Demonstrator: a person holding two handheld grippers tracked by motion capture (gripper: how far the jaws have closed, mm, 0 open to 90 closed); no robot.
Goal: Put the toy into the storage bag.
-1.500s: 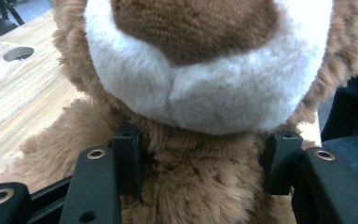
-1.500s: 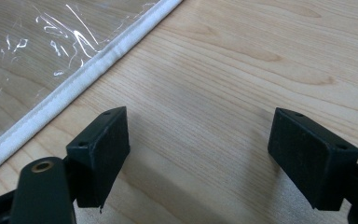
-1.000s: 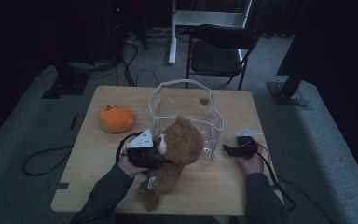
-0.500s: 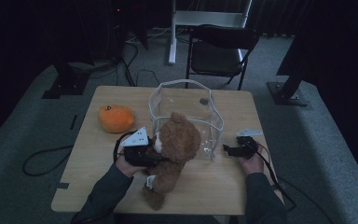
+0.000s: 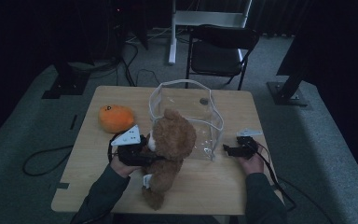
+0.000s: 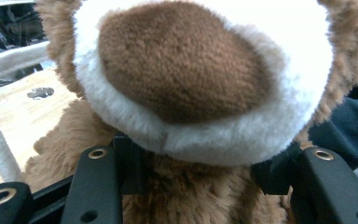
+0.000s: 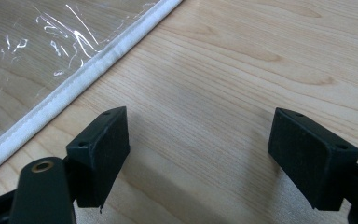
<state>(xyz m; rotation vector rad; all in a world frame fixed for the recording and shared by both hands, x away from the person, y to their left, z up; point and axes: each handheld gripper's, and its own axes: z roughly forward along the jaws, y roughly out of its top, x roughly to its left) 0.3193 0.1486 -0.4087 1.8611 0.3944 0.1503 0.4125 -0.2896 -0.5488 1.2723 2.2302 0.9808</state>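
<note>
Teddy bear [image 5: 170, 144] lifted higher, left gripper [image 5: 137, 151] clamping it

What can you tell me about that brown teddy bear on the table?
The fluffy brown plush teddy bear has a cream muzzle with a dark brown nose and a small white tag near its leg. It leans over the light wooden table, its head against the clear plastic bag with white trim. The left hand-held gripper clamps its body just under the muzzle, black jaws pressed into the fur.
</note>
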